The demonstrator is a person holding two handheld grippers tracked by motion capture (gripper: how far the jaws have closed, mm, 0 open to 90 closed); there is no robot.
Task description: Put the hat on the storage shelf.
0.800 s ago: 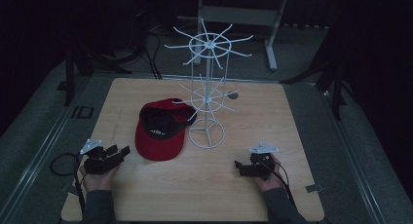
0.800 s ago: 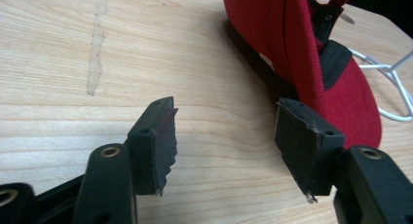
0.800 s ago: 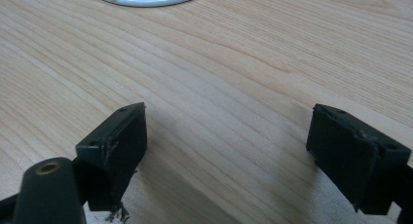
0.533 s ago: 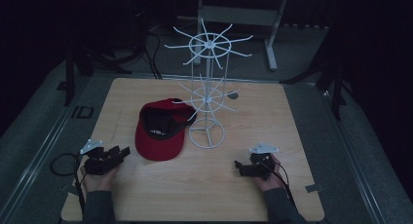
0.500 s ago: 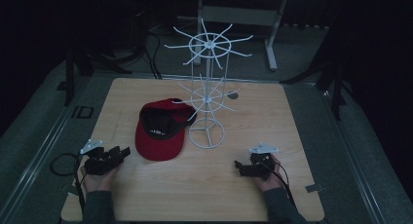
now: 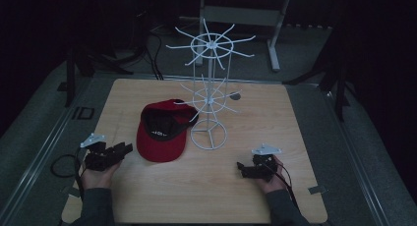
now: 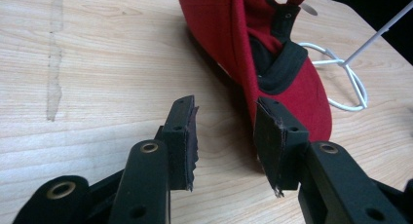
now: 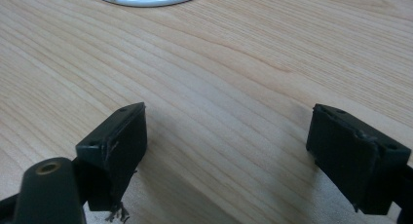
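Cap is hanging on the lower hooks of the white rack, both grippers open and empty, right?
Not hanging: the high view shows the cap lying on the table beside the rack. Left gripper and right gripper are open and empty, as you said.

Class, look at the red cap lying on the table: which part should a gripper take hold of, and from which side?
Probably the brim of the red cap. It is the thin, flat edge facing the person's side, so open jaws could close over it. Come from the left with the left gripper, which is open and already points at that edge; the white wire rack crowds the cap's right side.
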